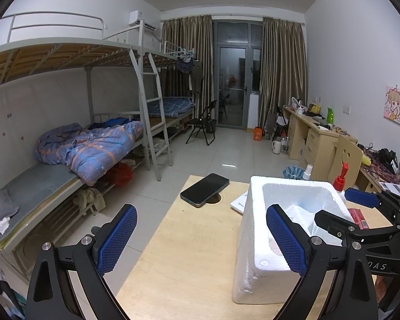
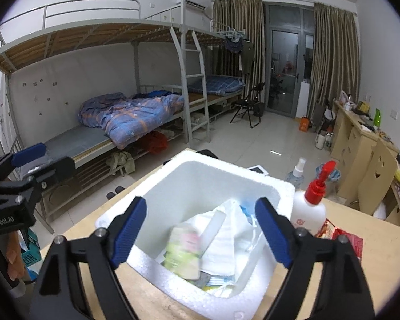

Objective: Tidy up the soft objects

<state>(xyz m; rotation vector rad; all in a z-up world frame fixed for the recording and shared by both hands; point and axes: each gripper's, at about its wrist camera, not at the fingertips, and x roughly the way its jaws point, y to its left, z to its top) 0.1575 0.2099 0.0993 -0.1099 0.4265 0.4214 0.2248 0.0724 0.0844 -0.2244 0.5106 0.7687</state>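
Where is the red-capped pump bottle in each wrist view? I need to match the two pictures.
Left wrist: pump bottle at right, only its red top showing behind the foam box.
Right wrist: right of centre, whole bottle beside the box's right wall.
Shared landmark: bunk ladder.

Only readable stuff: "DAS" on the right gripper (image 1: 360,208) body in the left wrist view, and "onRobot.AI" on the left gripper (image 2: 40,157) body in the right wrist view, both cut off.
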